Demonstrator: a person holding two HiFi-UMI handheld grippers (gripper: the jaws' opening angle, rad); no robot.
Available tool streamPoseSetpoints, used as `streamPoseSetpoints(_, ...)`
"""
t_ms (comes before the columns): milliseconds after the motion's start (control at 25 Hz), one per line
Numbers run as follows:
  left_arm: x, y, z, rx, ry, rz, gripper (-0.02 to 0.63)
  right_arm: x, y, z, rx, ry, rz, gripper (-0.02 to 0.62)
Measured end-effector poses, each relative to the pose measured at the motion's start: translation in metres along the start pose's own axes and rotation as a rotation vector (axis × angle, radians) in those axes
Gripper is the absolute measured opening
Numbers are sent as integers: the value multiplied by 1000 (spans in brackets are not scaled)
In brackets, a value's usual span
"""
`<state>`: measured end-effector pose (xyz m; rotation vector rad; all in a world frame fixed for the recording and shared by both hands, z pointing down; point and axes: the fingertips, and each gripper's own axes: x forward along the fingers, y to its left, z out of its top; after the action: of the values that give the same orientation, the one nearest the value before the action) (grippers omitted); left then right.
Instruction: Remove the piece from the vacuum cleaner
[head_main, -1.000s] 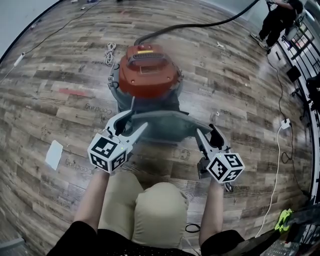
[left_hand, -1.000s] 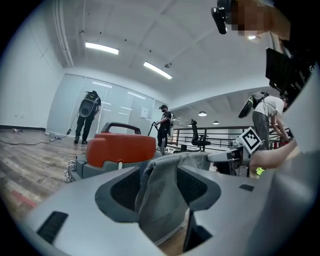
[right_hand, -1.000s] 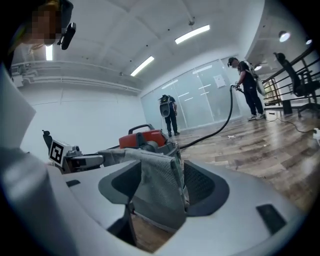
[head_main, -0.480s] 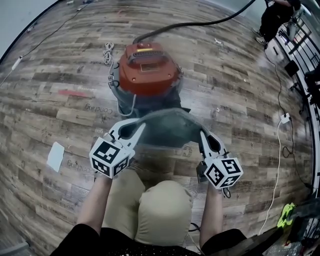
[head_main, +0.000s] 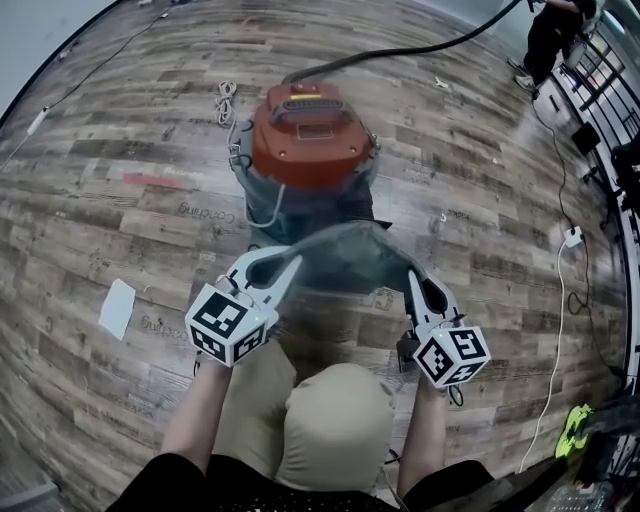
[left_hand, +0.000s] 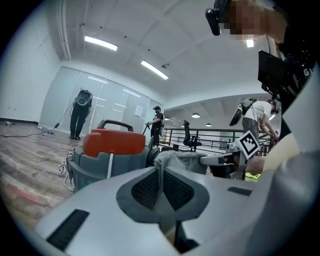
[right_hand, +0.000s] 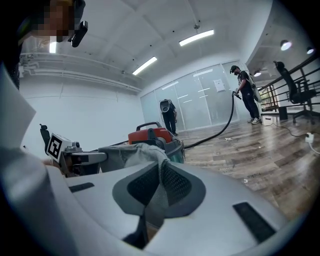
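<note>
One limp grey cloth bag (head_main: 345, 258), left tool (head_main: 293, 264) and right tool (head_main: 412, 280) clamped on it, rounded orange-lidded vacuum cleaner (head_main: 310, 130)

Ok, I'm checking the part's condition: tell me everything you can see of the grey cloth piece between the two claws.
The grey cloth piece looks like soft, limp, creased fabric. It is spread between the left claw and the right claw, each shut with a fold of cloth pinched between its pads. It is held up on the person's side of the vacuum cleaner; whether its far edge is attached there cannot be told.
</note>
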<state>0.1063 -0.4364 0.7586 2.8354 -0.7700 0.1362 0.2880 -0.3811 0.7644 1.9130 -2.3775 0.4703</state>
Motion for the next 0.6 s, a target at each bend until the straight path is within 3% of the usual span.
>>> streamPoseSetpoints(400, -32, -6, -9, -81, -24, 10, 20, -29, 10, -12, 56, -1, -11, 25)
streamPoseSetpoints(600, -39, 1, -22, -79, -8, 26, 20, -26, 15, -23, 5, 55, -4, 25)
